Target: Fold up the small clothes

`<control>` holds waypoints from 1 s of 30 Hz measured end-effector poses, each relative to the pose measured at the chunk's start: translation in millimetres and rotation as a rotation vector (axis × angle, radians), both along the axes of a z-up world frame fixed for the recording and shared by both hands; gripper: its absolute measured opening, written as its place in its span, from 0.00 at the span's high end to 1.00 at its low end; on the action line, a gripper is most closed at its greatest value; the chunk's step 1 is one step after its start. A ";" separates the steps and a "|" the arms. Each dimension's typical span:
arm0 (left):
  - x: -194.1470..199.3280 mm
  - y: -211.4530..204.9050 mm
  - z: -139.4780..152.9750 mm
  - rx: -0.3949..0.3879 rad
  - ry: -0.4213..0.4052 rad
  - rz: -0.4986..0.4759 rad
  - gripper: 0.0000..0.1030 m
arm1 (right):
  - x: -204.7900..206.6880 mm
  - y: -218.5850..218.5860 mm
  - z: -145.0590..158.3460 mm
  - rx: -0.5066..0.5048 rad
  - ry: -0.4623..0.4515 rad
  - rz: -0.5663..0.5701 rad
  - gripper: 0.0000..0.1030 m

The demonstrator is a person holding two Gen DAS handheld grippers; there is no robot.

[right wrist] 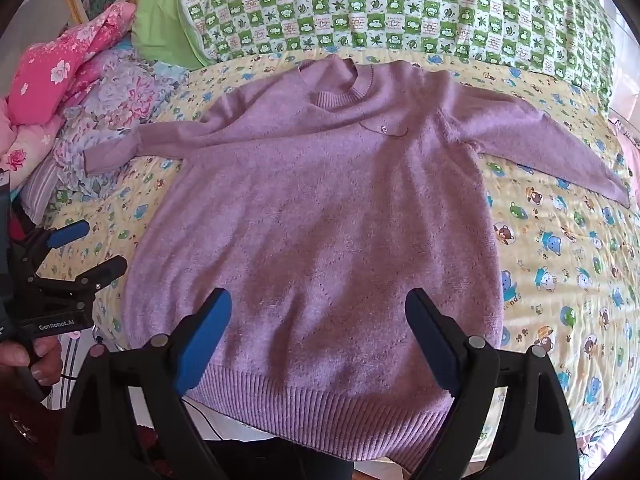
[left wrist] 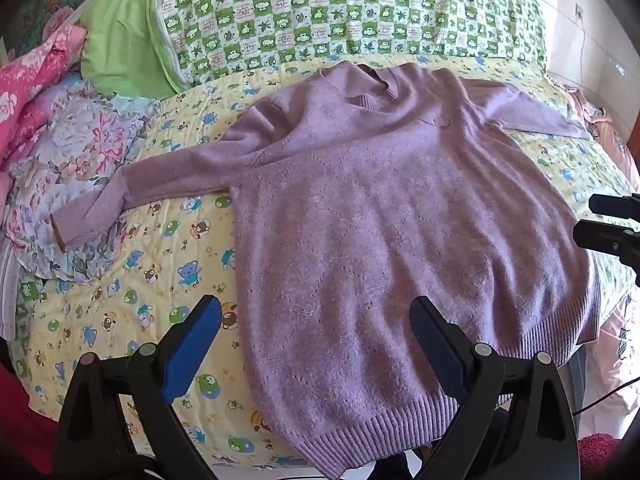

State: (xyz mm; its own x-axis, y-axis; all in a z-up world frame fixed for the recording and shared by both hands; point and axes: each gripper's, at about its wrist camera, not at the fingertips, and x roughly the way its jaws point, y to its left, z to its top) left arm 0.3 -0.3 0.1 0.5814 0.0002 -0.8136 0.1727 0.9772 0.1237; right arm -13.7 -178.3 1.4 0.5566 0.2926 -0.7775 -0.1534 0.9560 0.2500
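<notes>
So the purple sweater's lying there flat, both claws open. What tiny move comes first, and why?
Probably the left gripper reaches for the left sleeve to fold it across the body. The sweater lies spread flat on the quilt with both sleeves stretched outward, and both grippers, the right gripper included, are open near the hem, holding nothing.

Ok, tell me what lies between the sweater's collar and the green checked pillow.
Only a bare strip of the yellow cartoon-print quilt separates the sweater collar from the pillow. Nothing else sits there; both wrist views show it.
</notes>
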 end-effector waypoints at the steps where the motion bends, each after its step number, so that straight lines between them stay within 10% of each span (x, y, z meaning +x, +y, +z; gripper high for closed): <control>1: 1.0 1.5 0.8 0.000 0.004 -0.004 0.07 | 0.2 0.0 0.3 0.001 0.000 0.000 0.14; 30: 6.1 -7.9 -8.0 -0.015 0.011 -0.026 0.07 | 2.6 -5.7 -6.9 0.009 0.020 -0.007 0.14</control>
State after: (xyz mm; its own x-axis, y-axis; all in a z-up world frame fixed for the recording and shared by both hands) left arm 6.4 -8.2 -7.9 0.5720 -0.0271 -0.8198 0.1997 0.9740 0.1072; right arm -11.1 -184.1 -5.5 0.5429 0.2960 -0.7859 -0.1416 0.9547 0.2618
